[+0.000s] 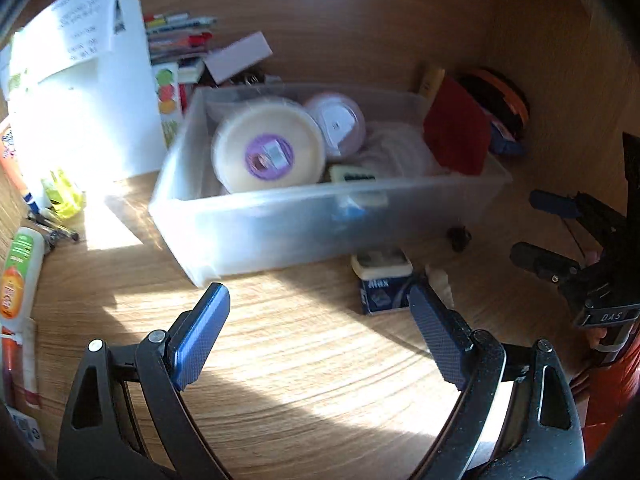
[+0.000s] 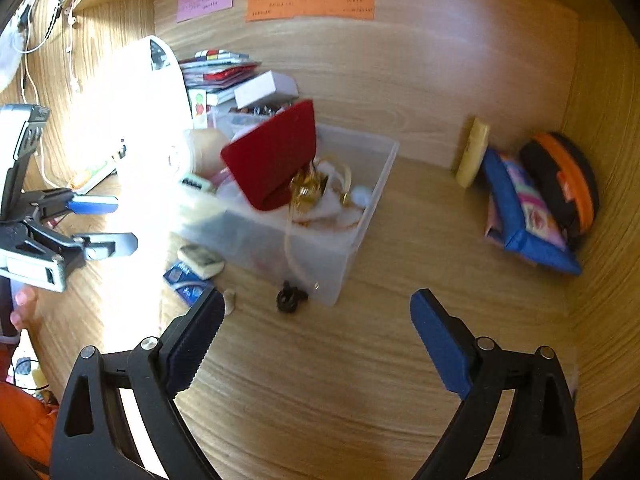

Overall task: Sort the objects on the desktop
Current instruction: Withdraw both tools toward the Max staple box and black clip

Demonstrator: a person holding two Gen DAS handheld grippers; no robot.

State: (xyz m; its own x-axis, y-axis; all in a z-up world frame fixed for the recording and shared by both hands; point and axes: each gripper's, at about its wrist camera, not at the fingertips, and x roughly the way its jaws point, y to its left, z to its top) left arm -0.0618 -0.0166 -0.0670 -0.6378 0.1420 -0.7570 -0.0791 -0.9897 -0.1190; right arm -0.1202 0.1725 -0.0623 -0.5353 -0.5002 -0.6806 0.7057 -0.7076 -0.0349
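Note:
A translucent plastic bin (image 1: 280, 216) (image 2: 352, 256) stands on the wooden desk. It holds a cream round tub (image 1: 268, 144), a pink round tub (image 1: 336, 120) and a red flat case (image 1: 456, 128) (image 2: 276, 152). In front of the bin lie a blue staple box (image 1: 384, 296) with a white eraser (image 1: 382, 264) on top, and a black binder clip (image 1: 459, 238) (image 2: 290, 298). My left gripper (image 1: 318, 296) hangs open over bare desk, short of the staple box. My right gripper (image 2: 318, 300) is open too, nothing between its fingers, the clip just beyond.
A white paper sheet (image 1: 80, 80), pens (image 1: 180, 32) and a glue bottle (image 1: 20, 272) crowd the left side. A blue pouch (image 2: 524, 216), an orange-black round case (image 2: 568, 176) and a yellow stick (image 2: 474, 152) lean in the right back corner. Sticky notes (image 2: 310, 0) hang on the back wall.

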